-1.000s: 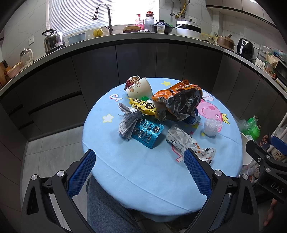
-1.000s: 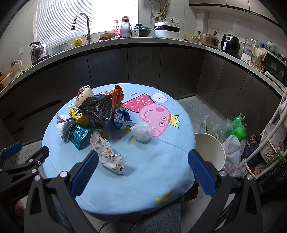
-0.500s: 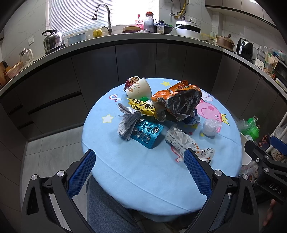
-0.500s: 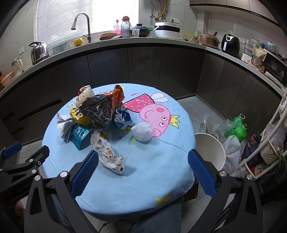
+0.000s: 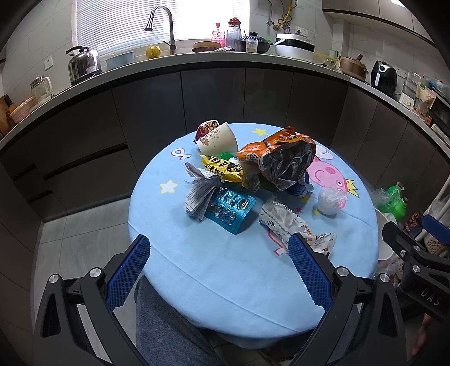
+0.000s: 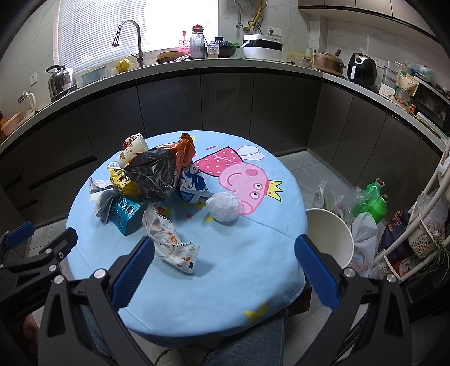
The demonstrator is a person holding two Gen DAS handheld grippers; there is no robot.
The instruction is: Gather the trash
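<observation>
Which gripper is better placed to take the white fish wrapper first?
Right, probably. The wrapper lies just ahead of the open right gripper, beside its left finger, and the white bin stands on that side. The left gripper is open too.

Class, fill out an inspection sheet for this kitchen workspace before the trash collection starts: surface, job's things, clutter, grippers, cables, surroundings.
Surface: round table under a blue cartoon cloth.
Job's things: paper cup on its side, orange snack bag, yellow wrapper, blister pack, white wrapper, plastic ball, white bin beside the table.
Clutter: green bottles and bags on the floor.
Grippers: left gripper and right gripper both open, empty, short of the trash.
Cables: nothing seen.
Surroundings: counter with kettle, faucet.
</observation>
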